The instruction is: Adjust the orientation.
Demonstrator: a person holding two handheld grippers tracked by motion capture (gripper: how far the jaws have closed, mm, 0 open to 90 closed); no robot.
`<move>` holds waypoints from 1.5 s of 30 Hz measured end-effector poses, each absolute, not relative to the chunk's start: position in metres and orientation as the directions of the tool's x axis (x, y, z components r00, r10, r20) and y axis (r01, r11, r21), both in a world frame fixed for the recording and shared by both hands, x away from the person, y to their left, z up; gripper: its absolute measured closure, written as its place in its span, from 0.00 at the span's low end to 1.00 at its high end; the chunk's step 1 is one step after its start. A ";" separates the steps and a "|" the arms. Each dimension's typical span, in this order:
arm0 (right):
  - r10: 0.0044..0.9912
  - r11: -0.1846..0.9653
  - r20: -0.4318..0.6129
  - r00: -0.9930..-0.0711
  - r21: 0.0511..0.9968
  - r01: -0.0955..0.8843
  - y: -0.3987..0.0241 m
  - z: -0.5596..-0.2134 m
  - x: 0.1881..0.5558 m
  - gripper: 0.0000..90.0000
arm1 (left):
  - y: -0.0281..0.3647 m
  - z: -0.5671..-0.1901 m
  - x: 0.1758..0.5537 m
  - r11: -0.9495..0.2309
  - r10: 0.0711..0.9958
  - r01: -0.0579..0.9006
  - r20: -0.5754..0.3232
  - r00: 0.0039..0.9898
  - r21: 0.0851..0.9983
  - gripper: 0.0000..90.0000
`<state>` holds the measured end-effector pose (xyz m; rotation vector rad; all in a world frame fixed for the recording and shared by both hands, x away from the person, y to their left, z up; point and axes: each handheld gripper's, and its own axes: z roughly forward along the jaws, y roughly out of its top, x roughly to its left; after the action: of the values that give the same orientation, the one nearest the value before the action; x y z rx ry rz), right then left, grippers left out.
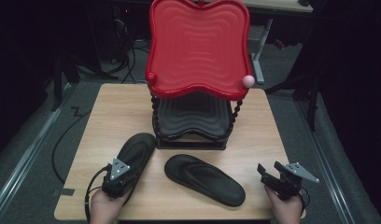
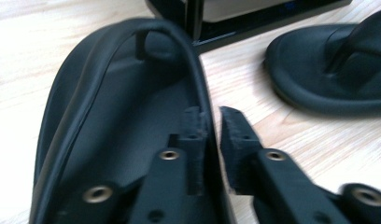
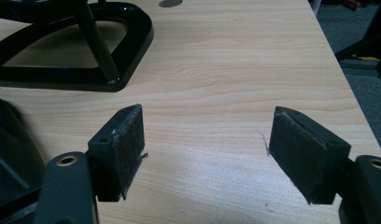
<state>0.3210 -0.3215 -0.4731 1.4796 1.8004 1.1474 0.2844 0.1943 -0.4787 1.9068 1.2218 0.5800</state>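
- My left gripper (image 1: 117,179) sits at the near left of the table (image 1: 268,140), and its jaws are nearly together, pinching the side rim of the left sandal (image 1: 132,156) near its heel.
- In the left gripper view one pad lies inside the sandal's (image 2: 118,116) footbed and the other outside its rim, with the rim wall squeezed between them.
- That sandal lies sole down at the near left of the table, its heel toward me and its toe pointing away toward the stand.
- My right gripper (image 1: 272,173) is at the near right edge of the table, its jaws spread wide and holding nothing; in the right gripper view bare wood shows between the two pads (image 3: 128,149).
- The second sandal (image 1: 205,179) lies flat between my two grippers, angled across the table, apart from both grippers and from the first sandal.
- In the left gripper view its toe end (image 2: 328,70) shows at the upper right, strap side up.
- Farther off, at the table's middle, stands a two-tier stand: a black lower tray (image 1: 191,116) on a dark base (image 3: 72,51).
- Above it, carried on beaded posts (image 1: 236,112), sits a red upper tray (image 1: 198,46) with a pink knob (image 1: 248,80) at its right corner.
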 end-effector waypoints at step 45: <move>0.959 0.069 0.080 -0.271 0.863 0.501 -0.325 -0.473 0.319 0.33 | 0.268 -0.465 0.275 -0.081 0.983 0.471 -0.008 0.183 0.878 0.93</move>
<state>0.3192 -0.3247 -0.4727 1.4478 1.8242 1.1276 0.2752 0.2678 -0.4653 1.6734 1.3968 0.8209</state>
